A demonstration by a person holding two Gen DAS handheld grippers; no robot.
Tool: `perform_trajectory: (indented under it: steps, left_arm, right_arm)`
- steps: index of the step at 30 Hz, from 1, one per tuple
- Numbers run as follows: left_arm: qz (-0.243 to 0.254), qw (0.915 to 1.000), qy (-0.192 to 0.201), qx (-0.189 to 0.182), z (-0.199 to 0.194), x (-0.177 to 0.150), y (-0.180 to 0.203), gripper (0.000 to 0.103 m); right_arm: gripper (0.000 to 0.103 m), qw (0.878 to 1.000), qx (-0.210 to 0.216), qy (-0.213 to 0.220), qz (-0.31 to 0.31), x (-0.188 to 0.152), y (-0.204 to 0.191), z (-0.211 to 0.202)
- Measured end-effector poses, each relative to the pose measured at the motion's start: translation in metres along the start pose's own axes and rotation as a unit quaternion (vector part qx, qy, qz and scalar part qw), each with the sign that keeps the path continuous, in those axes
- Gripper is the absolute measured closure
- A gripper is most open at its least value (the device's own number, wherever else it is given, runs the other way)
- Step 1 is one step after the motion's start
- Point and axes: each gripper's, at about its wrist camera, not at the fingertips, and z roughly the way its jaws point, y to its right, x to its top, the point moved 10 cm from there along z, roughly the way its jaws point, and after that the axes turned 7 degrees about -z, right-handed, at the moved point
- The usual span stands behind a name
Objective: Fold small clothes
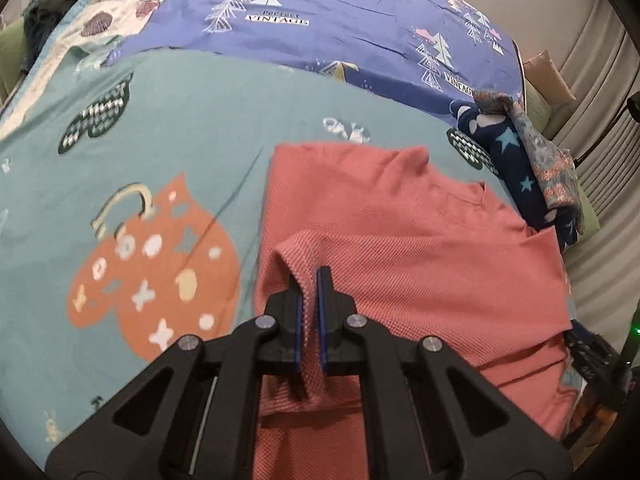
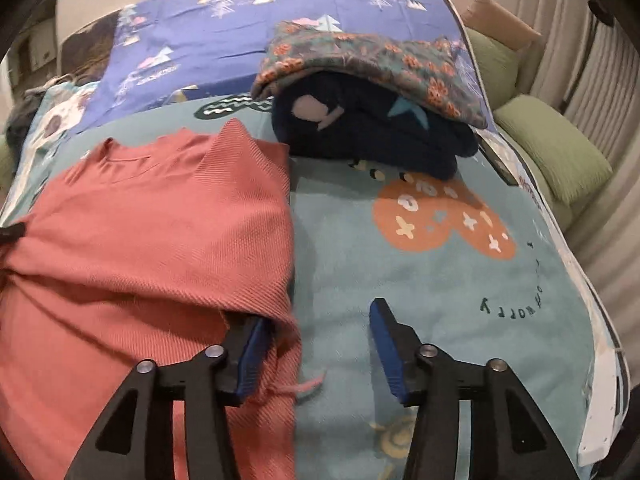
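Observation:
A coral-pink knit top (image 1: 400, 248) lies on the teal patterned blanket (image 1: 200, 128). My left gripper (image 1: 309, 280) is shut on a raised fold of the top near its left edge. In the right wrist view the same pink top (image 2: 152, 232) lies left of centre, neckline at the far side. My right gripper (image 2: 320, 332) is open; its left finger (image 2: 252, 352) sits under the top's right hem corner, its right finger (image 2: 386, 344) over bare blanket. A loose pink thread lies between the jaws.
A pile of folded clothes, dark navy with stars (image 2: 372, 136) under a floral piece (image 2: 372, 60), sits at the far right of the blanket. A blue tree-print sheet (image 1: 340, 20) covers the far side. Green cushions (image 2: 552, 148) lie beyond the right edge.

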Motion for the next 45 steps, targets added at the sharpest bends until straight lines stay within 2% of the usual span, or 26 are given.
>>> perform_trajectory:
  steps: [3,5,7,9,11,13,15,17,19,21,23,26,27,30,32,34,36,37,38,40,43,44,45]
  left_arm:
    - [0.015,0.9998,0.016,0.001,-0.011,0.001,0.003,0.092]
    - [0.032,0.9986,0.039,0.018,-0.023,0.009,0.004,0.089]
    - [0.046,0.996,0.071,0.028,-0.036,0.022,0.002,0.068]
    - [0.047,0.9937,0.096,0.035,-0.044,0.039,0.0,0.061]
    - [0.034,0.994,0.097,0.036,-0.044,0.053,0.001,0.061]
    - [0.035,0.9959,0.083,-0.001,-0.038,0.06,0.023,0.061]
    - [0.063,0.9954,0.051,-0.051,-0.023,0.061,0.065,0.06]
    - [0.091,0.991,0.018,-0.097,-0.008,0.057,0.106,0.05]
    - [0.132,0.9787,-0.037,-0.153,0.011,0.044,0.161,0.033]
    - [0.168,0.9647,-0.079,-0.187,0.029,0.031,0.206,0.026]
    - [0.193,0.9544,-0.111,-0.199,0.051,0.018,0.243,0.025]
    - [0.2,0.9343,-0.198,-0.219,0.085,-0.007,0.28,0.025]
    - [0.203,0.9282,-0.22,-0.221,0.094,-0.015,0.288,0.025]
    - [0.233,0.9121,-0.255,-0.221,0.11,-0.033,0.307,0.025]
    - [0.245,0.894,-0.288,-0.24,0.111,-0.048,0.319,0.033]
    - [0.268,0.8758,-0.304,-0.262,0.105,-0.061,0.336,0.047]
    - [0.284,0.8597,-0.315,-0.284,0.1,-0.071,0.351,0.048]
    - [0.289,0.8559,-0.314,-0.292,0.099,-0.074,0.359,0.05]
    - [0.289,0.8563,-0.309,-0.296,0.1,-0.074,0.365,0.051]
    - [0.272,0.8683,-0.29,-0.296,0.107,-0.068,0.375,0.053]
    - [0.207,0.9049,-0.238,-0.286,0.121,-0.04,0.377,0.057]
    - [0.194,0.9084,-0.231,-0.289,0.121,-0.035,0.376,0.058]
    - [0.191,0.9056,-0.238,-0.295,0.12,-0.036,0.375,0.058]
  right_arm:
    - [0.046,1.0,0.023,-0.004,-0.003,-0.006,0.005,-0.011]
    - [0.046,0.999,0.043,-0.007,0.006,-0.009,0.01,-0.021]
    - [0.046,0.996,0.086,0.014,0.022,-0.004,0.009,-0.038]
    - [0.042,0.989,0.134,0.044,0.05,0.008,0.013,-0.056]
    - [0.041,0.987,0.135,0.063,0.063,0.024,0.02,-0.061]
    - [0.041,0.99,0.11,0.059,0.063,0.033,0.022,-0.054]
    - [0.041,0.99,0.114,0.047,0.062,0.036,0.015,-0.046]
    - [0.041,0.991,0.121,0.037,0.036,0.03,-0.002,-0.039]
    - [0.041,0.993,0.117,0.028,0.005,0.019,-0.013,-0.032]
    - [0.041,0.992,0.128,0.015,-0.009,0.007,-0.02,-0.025]
    - [0.041,0.991,0.13,0.006,-0.014,-0.002,-0.022,-0.02]
    - [0.041,0.992,0.127,-0.002,-0.007,-0.007,-0.018,-0.013]
    - [0.041,0.992,0.127,-0.004,-0.003,-0.007,-0.015,-0.011]
    - [0.041,0.992,0.129,-0.001,0.012,-0.009,-0.007,-0.006]
    - [0.041,0.991,0.133,0.005,0.023,-0.009,-0.004,-0.005]
    - [0.04,0.99,0.137,0.009,0.034,-0.01,-0.003,-0.005]
    - [0.04,0.989,0.139,0.014,0.043,-0.009,0.0,-0.005]
    - [0.04,0.99,0.136,0.017,0.045,-0.008,0.002,-0.005]
    - [0.039,0.99,0.133,0.02,0.046,-0.008,0.003,-0.004]
    - [0.038,0.99,0.13,0.023,0.049,-0.008,0.005,-0.003]
    - [0.037,0.99,0.126,0.025,0.059,-0.007,0.008,0.0]
    - [0.036,0.991,0.12,0.025,0.059,-0.007,0.01,0.001]
    - [0.036,0.992,0.112,0.024,0.059,-0.008,0.011,0.001]
